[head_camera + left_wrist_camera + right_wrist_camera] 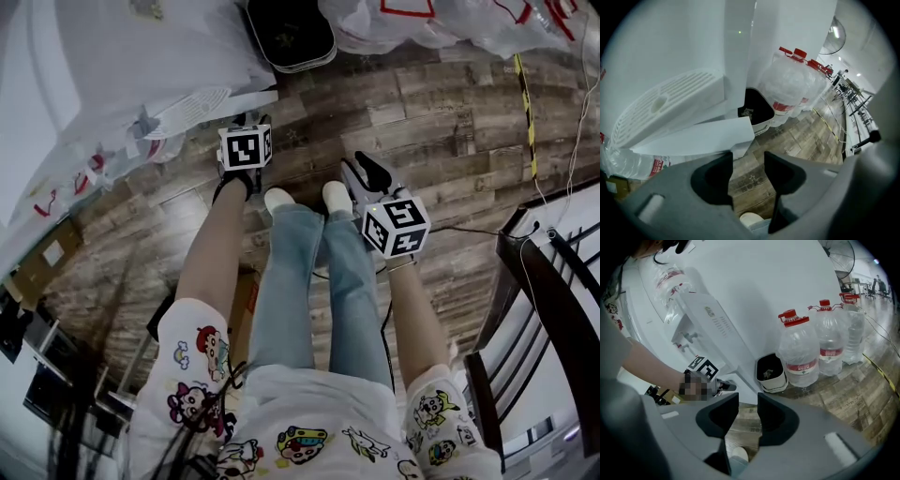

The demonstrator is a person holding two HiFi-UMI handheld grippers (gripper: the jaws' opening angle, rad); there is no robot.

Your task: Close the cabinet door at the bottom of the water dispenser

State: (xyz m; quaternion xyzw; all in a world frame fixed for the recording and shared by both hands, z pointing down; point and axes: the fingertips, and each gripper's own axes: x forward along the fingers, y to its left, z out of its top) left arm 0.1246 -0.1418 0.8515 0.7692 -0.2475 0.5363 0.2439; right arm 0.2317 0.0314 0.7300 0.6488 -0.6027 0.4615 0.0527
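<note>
My left gripper [747,159] was wide open and held nothing; between its jaws I saw only the wooden floor [797,136] and the toe of my shoe [751,219]. Just past its left jaw stood the cabinet door [698,137], a white panel swung out from the foot of the water dispenser [670,51], under the slotted drip tray [665,105]. Whether the jaw touched the door's edge I could not tell. Beyond the door's free corner sat a white bin with a black liner [757,107], and beside it a row of big clear water bottles with red caps [790,84].

My right gripper [747,401] was open too and empty, with floor and shoe showing in the gap. It hung apart from the door, on the other side of my legs in the head view. From it I looked across at the left gripper's marker cube, low against the dispenser, and at the bin and bottles along the wall.
</note>
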